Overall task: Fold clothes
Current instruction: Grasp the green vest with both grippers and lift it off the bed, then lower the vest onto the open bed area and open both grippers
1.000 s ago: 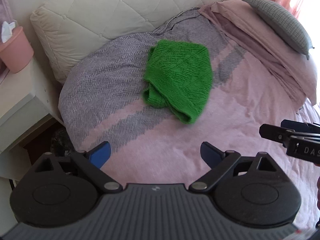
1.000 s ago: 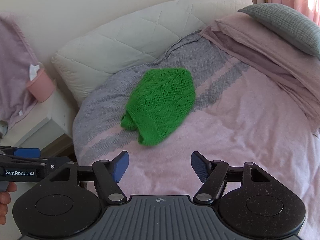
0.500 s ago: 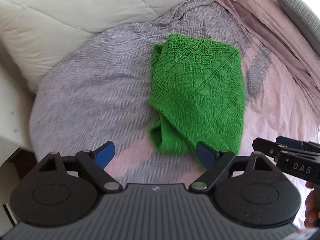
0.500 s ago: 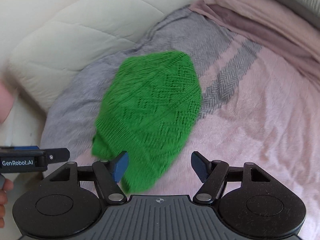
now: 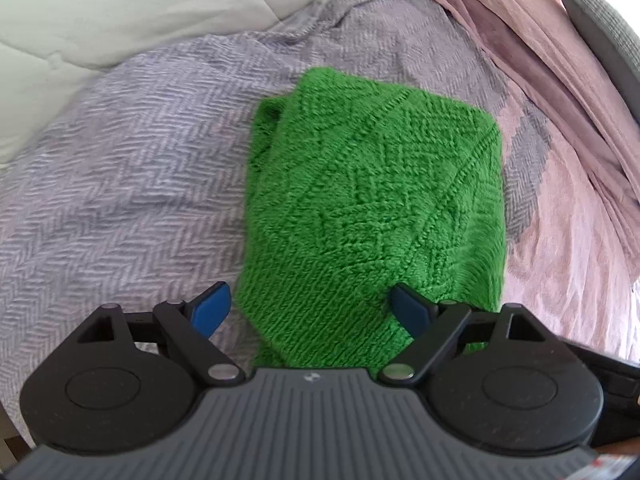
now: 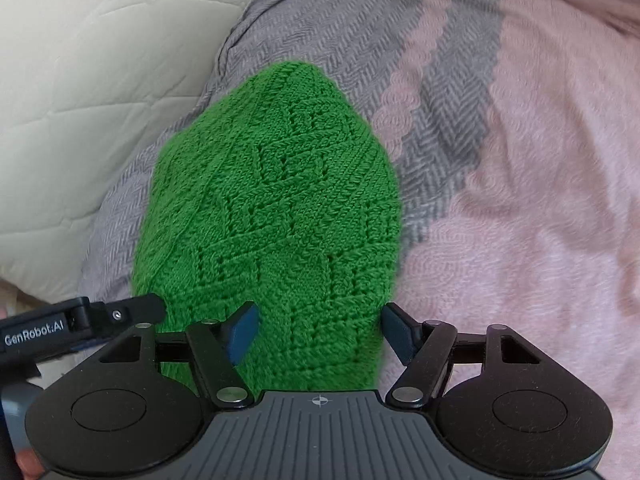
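Nearing green sweater (image 5: pixel 372 216), both claws closer, spread

Grey-and-pink herringbone blanket (image 5: pixel 120 184) beside a cream quilted cushion (image 6: pixel 80 80).

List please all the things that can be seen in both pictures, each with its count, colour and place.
knitted garment: 1, green, folded, lying on the blanket, between both grippers' fingers.
blanket: 1, grey herringbone and pink, spread over the bed.
quilted cushion: 1, cream, behind the blanket.
sheet: 1, mauve, bunched at the right side.
pillow: 1, grey, far right edge.
left gripper: 1, black with blue pads, open.
right gripper: 1, black with blue pads, open.
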Available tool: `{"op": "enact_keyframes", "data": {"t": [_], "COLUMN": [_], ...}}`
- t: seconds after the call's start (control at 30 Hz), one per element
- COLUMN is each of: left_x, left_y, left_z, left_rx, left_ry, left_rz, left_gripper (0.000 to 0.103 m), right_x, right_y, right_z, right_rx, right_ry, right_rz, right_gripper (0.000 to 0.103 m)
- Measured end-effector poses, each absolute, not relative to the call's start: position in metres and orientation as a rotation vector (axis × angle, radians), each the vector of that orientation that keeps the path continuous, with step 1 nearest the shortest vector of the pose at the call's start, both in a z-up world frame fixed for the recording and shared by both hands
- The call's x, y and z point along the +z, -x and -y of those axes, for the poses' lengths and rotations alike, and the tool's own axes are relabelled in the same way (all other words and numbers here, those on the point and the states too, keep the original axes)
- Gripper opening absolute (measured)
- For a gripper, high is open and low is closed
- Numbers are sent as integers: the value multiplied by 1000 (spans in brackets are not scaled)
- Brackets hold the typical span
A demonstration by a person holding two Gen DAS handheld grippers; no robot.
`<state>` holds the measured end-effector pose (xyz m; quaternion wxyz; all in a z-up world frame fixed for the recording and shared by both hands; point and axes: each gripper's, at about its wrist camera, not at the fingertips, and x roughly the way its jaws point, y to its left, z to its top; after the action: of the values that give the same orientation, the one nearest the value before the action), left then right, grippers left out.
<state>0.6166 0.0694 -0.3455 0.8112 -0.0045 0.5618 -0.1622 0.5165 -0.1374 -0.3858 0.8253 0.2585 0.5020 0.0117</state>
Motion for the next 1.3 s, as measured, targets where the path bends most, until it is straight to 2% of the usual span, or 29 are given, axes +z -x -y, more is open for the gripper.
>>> {"op": "enact_keyframes", "data": {"t": [0.03, 0.07, 0.13, 0.27, 0.3, 0.33, 0.6, 0.93, 1.13, 1.23, 1.27, 1.3], "left_x": [-346, -344, -338, -317, -309, -300, -200, -79, -50, -48, -50, -53], "left_y": [-616, -615, -612, -604, -601, -598, -548, -403, -294, -237, -218, -202], "left_z": [-66, -61, -51, -40, -38, -36, -2, 74, 126, 152, 159, 167], "left_rx": [-368, -384, -404, -446, -465, -486, -644, -944, -1122, -1170, -1178, -1186], "left_ry": [8, -8, -66, -99, -82, -68, -40, -71, -116, -178, -206, -231], "left_rz": [-1197, -1189, -1161, -1107, -1095, -1083, -883, -712, -725, -772, -791, -807], "left_gripper": [61, 57, 40, 19, 5, 0, 0, 0, 0, 4, 6, 10], "right_x": [-381, -375, -357, -309, -295, -281, -157, 0, 48, 48, 44, 34], "right_y": [-517, -515, -508, -490, -485, -480, -416, -238, -107, -59, -51, -45], "right_z": [135, 131, 128, 144, 148, 153, 191, 261, 296, 316, 323, 328], "right_rx": [35, 49, 80, 111, 114, 116, 86, -88, -273, -415, -473, -537], "right_ry": [-515, -475, -431, -543, -561, -572, -591, -495, -388, -354, -322, -279], "right_rz": [-1059, -1042, -986, -844, -808, -772, -460, -94, -52, -173, -273, -419], "right_gripper": [11, 9, 8, 6, 6, 6, 5, 5, 5, 9, 22, 56]}}
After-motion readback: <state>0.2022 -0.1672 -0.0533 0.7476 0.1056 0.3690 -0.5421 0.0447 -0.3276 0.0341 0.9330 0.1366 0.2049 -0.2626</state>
